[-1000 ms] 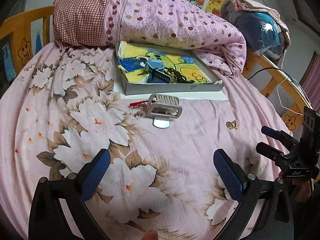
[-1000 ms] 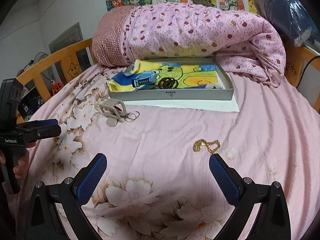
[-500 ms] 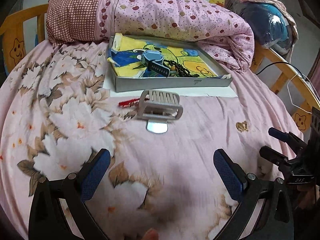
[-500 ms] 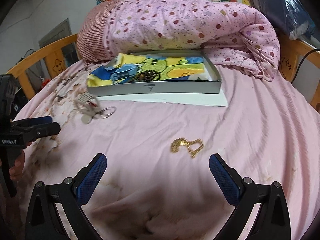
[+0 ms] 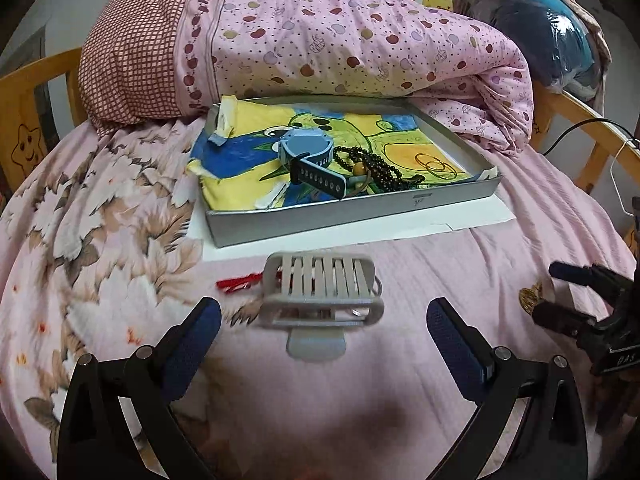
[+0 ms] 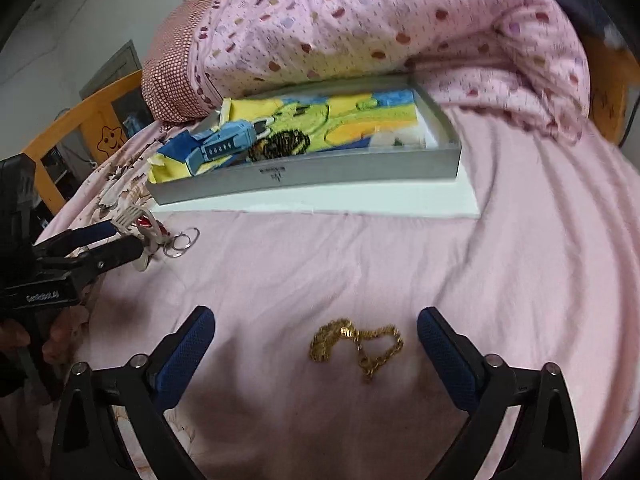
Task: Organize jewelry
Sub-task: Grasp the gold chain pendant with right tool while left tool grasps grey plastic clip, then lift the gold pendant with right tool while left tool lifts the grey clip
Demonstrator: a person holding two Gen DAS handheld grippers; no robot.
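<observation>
While both claws gape wide, the left claw [image 5: 323,322] facing the hair clip [image 5: 320,296] and the right claw [image 6: 316,342] bracketing the gold chain [image 6: 356,344] at twelve o'clock, pinching bedsheet [image 6: 500,280] beneath could snag either.

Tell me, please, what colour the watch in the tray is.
Blue; the watch shows best in the left wrist view.

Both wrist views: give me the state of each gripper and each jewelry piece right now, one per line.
left gripper: open, straddling the hair claw clip
right gripper: open, straddling the gold chain
hair claw clip: on bedsheet
gold chain: bunched on bedsheet
tray: holds blue watch, dark beads
</observation>
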